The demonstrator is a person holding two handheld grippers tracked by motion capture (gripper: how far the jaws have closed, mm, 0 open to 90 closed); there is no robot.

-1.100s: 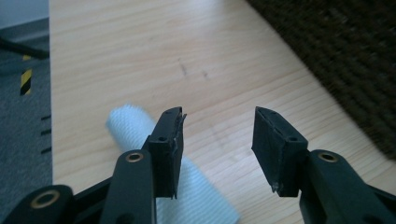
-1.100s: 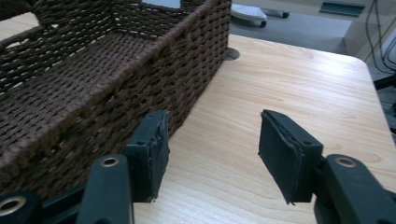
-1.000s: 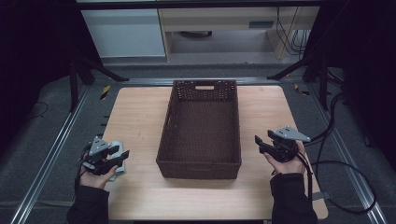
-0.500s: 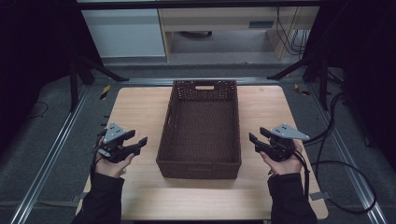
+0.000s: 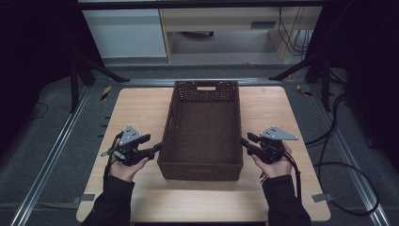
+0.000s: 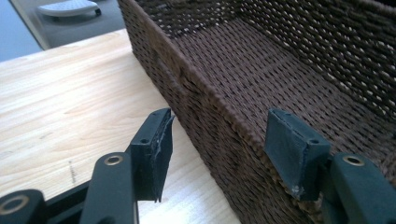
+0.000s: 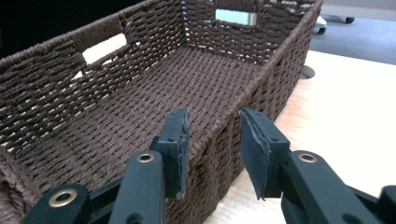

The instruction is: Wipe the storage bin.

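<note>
A dark brown woven basket (image 5: 170,117) with handle holes, nothing in it, stands lengthwise in the middle of the wooden table (image 5: 136,108). My left gripper (image 5: 156,149) is at the near end of the basket's left wall. In the left gripper view it (image 6: 217,149) is open, one jaw outside the wall (image 6: 201,98) and one inside. My right gripper (image 5: 244,143) is at the near end of the right wall. It (image 7: 214,140) is open with a narrower gap, its jaws either side of the rim (image 7: 275,60).
Bare tabletop lies on both sides of the basket and in front of it. Metal rails (image 5: 56,150) run along the table's sides. Cables (image 5: 343,160) lie on the floor at the right. A cabinet and shelves (image 5: 211,28) stand beyond the far edge.
Both grippers have moved inward from the table's sides to the basket; their jaws now straddle its left and right walls.
</note>
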